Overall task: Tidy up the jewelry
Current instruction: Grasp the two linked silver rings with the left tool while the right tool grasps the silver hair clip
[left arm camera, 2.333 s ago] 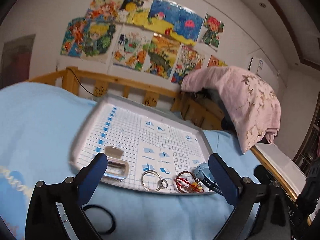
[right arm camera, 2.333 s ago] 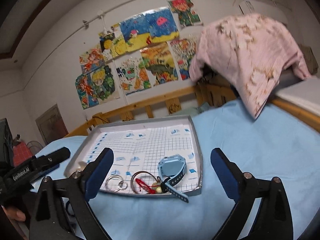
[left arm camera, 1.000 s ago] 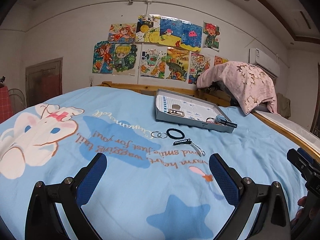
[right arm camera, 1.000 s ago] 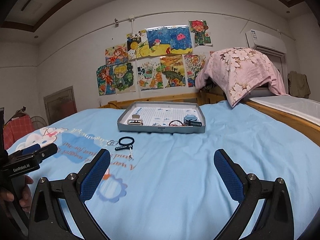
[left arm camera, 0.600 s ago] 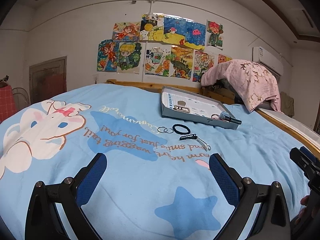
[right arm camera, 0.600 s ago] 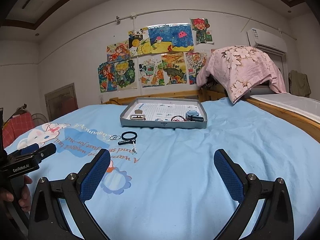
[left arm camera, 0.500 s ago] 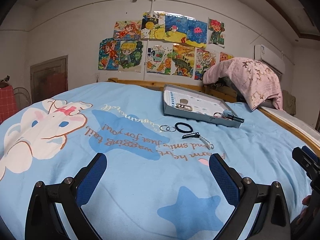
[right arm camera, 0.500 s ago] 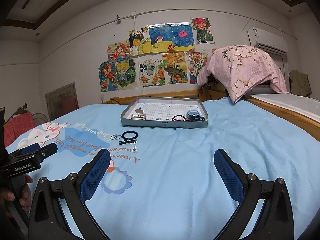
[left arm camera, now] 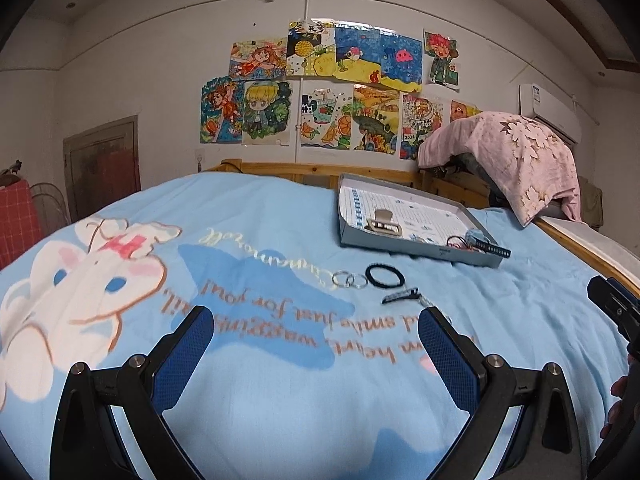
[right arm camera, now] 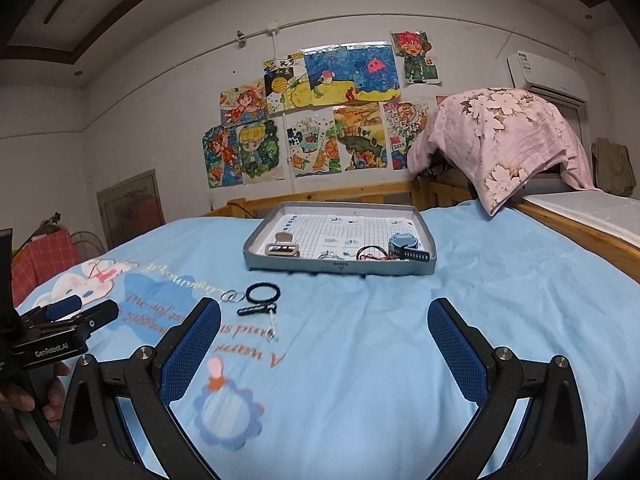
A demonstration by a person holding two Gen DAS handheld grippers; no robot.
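Bed point(right arm camera: 500, 300): blue printed cover, soft and wrinkled, carrying everything.
Tray point(right arm camera: 340, 267): grey, far side of the bed; already holds a beige clip, red cord and blue watch point(right arm camera: 405, 246).
Left gripper point(left arm camera: 316, 332): jaws spread, empty, well back from the items.
Right gripper point(right arm camera: 324, 326): jaws spread, empty.
Loose pieces: black hair tie point(left arm camera: 385, 276), linked rings point(left arm camera: 349, 280), dark hair clip point(left arm camera: 400, 295), on the cover short of the tray.
Risk: thin rings likely sink into fabric; jaws may pinch cloth instead.
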